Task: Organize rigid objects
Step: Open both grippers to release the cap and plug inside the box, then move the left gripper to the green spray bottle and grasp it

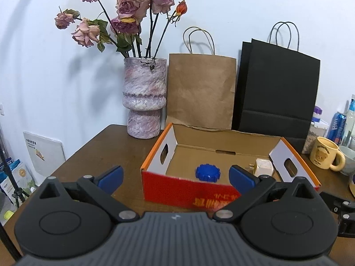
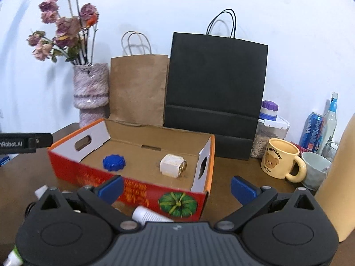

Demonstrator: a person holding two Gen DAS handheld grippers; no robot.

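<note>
Nearest the lens in the left wrist view, the left tongs (image 1: pixel 176 177) stand wide apart with nothing between their blue fingertips (image 1: pixel 111 178), hovering just in front of the red front wall of the cardboard box (image 1: pixel 184 190). From left to right behind them, a mottled purple vase (image 1: pixel 144 97) of dried roses stands on the brown surface (image 1: pixel 106 150) at the box's far left corner, then a brown paper bag (image 1: pixel 200 90) and a black paper bag (image 1: pixel 277 88) lean against the white wall behind the box. Inside the open box, a blue cap (image 1: pixel 207 172) lies on the floor toward the left and a white plug adapter (image 1: pixel 263 167) lies toward the right, well apart from it. Right of the box a yellow bear mug (image 1: pixel 326 156) sits on the surface. In the right wrist view, the right tongs (image 2: pixel 177 188) are likewise spread wide and grip nothing; their left fingertip sits in front of the box's red wall and their right fingertip lies past its right end. Below them, a white tube (image 2: pixel 148 216) lies on the surface just in front of the box, partly hidden by the tongs' body. Farther right stand the mug, a pale bowl (image 2: pixel 315 170) just beside it, a lidded container of seeds (image 2: pixel 268 137), a blue can (image 2: pixel 312 130) and a clear bottle (image 2: pixel 331 119).
</note>
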